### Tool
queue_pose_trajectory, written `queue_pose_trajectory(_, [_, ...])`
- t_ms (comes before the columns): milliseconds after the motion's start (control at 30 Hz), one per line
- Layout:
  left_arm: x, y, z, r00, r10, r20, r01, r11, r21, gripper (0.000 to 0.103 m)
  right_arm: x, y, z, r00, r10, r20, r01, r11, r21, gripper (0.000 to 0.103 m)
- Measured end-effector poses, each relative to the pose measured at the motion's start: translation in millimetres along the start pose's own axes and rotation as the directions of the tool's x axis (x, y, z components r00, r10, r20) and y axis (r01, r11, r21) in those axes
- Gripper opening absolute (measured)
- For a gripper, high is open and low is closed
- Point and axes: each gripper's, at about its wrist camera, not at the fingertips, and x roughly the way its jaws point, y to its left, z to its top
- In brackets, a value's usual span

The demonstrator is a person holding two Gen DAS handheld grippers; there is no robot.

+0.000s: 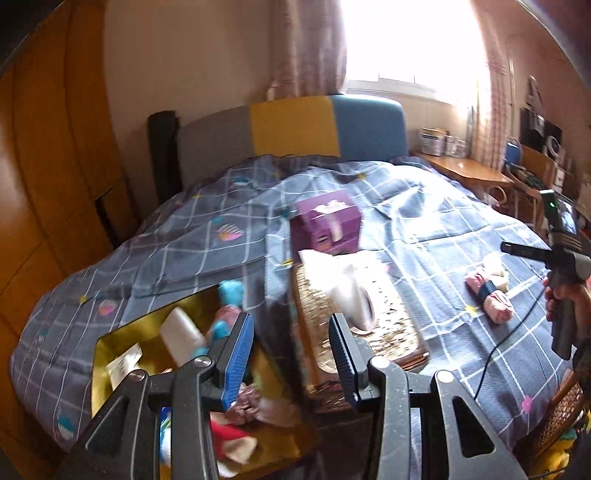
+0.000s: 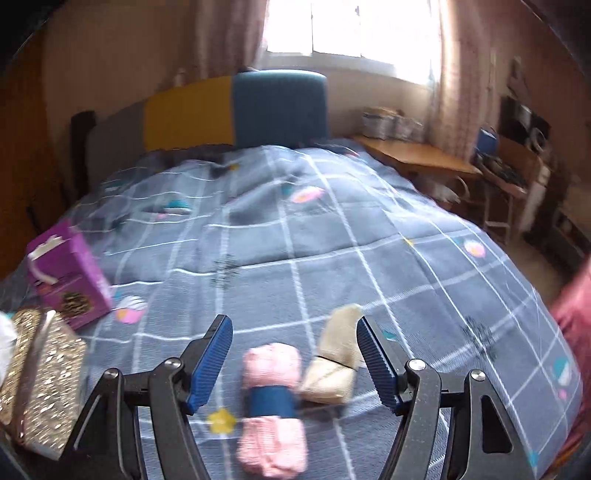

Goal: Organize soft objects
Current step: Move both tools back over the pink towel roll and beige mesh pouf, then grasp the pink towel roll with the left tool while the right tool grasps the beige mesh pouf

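A bed (image 2: 295, 229) fills the middle of both views, covered by a grey-blue checked quilt (image 1: 424, 221) with small cartoon prints. At its far end stands a headboard (image 1: 291, 125) in grey, yellow and blue panels. Behind it, top centre, a bright window (image 2: 351, 26) glares between pinkish curtains (image 1: 306, 44). A wooden desk (image 2: 417, 153) sits at right, a wooden wardrobe (image 1: 48, 184) at left.

Bedroom, daylight flooding in. Window (image 2: 347, 29) at twelve o'clock, blown out white, pink curtains (image 2: 454, 85) either side. Headboard (image 1: 291, 129) below it in grey, yellow and blue panels. Bed under a grey-blue checked quilt (image 2: 295, 229), filling centre frame. Wooden wardrobe (image 1: 48, 192) at nine o'clock. Wooden desk (image 2: 417, 155) at two o'clock, cluttered shelving (image 2: 524, 125) beyond. Beige wall (image 1: 184, 66) behind.
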Motion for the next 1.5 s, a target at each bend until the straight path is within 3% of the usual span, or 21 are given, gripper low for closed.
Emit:
queue_pose_trajectory(333, [12, -59, 25, 0.994, -0.105, 0.001, 0.104, 0.988, 0.112, 0.043, 6, -35, 4, 0.997, 0.069, -0.038, -0.059, 0.972, 0.229, 0.074])
queue_pose_trajectory(500, [24, -92, 36, 0.982, -0.188, -0.030, 0.190, 0.970, 0.151, 0.043, 12, -64, 1, 0.989, 0.137, -0.058, -0.103, 0.910, 0.401, 0.075])
queue_pose_trajectory(600, [35, -120, 41, 0.963, -0.262, -0.070, 0.270, 0.948, 0.169, 0.043, 14, -78, -4, 0.983, 0.173, -0.065, -0.121, 0.869, 0.481, 0.075])
queue_pose_trajectory(667, [49, -143, 44, 0.947, -0.302, -0.110, 0.318, 0.930, 0.184, 0.043, 17, -83, -6, 0.979, 0.189, -0.072, -0.127, 0.849, 0.513, 0.075])
queue_pose_trajectory(800, [88, -182, 46, 0.896, -0.388, -0.216, 0.425, 0.891, 0.159, 0.043, 20, -83, -9, 0.972, 0.219, -0.089, -0.140, 0.837, 0.529, 0.075])
queue_pose_trajectory(900, [124, -208, 48, 0.833, -0.459, -0.309, 0.503, 0.861, 0.080, 0.043, 20, -83, -9, 0.970, 0.229, -0.086, -0.150, 0.834, 0.531, 0.075])
queue_pose_trajectory(1100, [172, -259, 42, 0.729, -0.538, -0.424, 0.589, 0.808, -0.012, 0.044, 21, -89, -11, 0.964, 0.252, -0.082, -0.163, 0.807, 0.568, 0.075])
queue_pose_trajectory(1233, [196, -284, 40, 0.699, -0.536, -0.474, 0.586, 0.808, -0.050, 0.050, 22, -90, -11, 0.961, 0.263, -0.087, -0.168, 0.801, 0.575, 0.075])
queue_pose_trajectory(1333, [211, -299, 39, 0.684, -0.529, -0.503, 0.582, 0.811, -0.061, 0.051, 23, -92, -12, 0.961, 0.262, -0.088, -0.165, 0.798, 0.580, 0.075])
queue_pose_trajectory(1400, [218, -306, 37, 0.686, -0.514, -0.514, 0.568, 0.820, -0.062, 0.052, 25, -93, -13, 0.961, 0.260, -0.095, -0.157, 0.794, 0.587, 0.075])
queue_pose_trajectory(1500, [228, -306, 28, 0.670, -0.510, -0.540, 0.562, 0.823, -0.079, 0.049, 28, -94, -13, 0.963, 0.248, -0.107, -0.139, 0.796, 0.589, 0.075])
